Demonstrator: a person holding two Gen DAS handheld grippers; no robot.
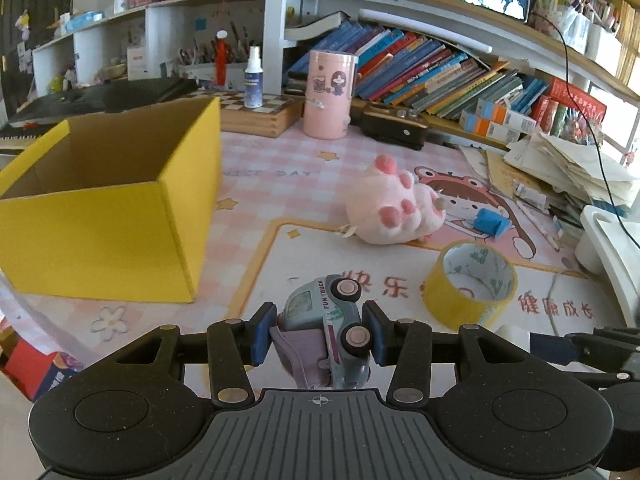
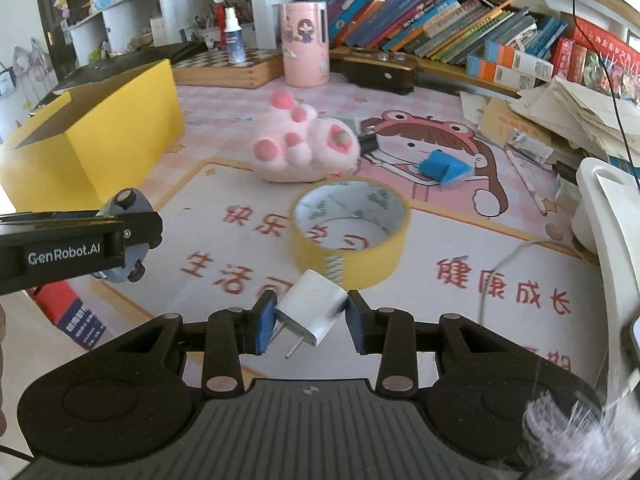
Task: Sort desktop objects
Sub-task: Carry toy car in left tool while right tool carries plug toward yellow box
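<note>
Between the blue pads of the left gripper point(image 1: 318, 334) sits a toy truck point(image 1: 330, 332), tipped on its side so its pale round wheels face up and forward; the jaws are closed to the truck's width and press it on both flanks. The truck is glossy moulded plastic, grey-green with a lilac rear part and "FUN TRUCK" lettered along its body.

The right gripper point(image 2: 311, 320) has a white charger plug point(image 2: 310, 306) clamped between its own blue pads, jaws narrowed to the plug's body. The plug is a smooth rounded block, tilted, with two flat metal prongs pointing down and back toward the camera.

Just beyond the plug lies a roll of yellow tape point(image 2: 348, 230), a wide ring lying flat with a printed white inner face. Past it rests a pink plush paw point(image 2: 306, 148), fluffy, with darker pink toe pads, and to its right a small blue block point(image 2: 444, 168).

All lie on a smooth printed desk mat point(image 2: 460, 240), pink-checked with a cartoon girl and red characters. A yellow cardboard box point(image 1: 108, 208), open-topped with a brown inside, stands at the left. Farther back stands a pink cylindrical container point(image 1: 328, 94).
</note>
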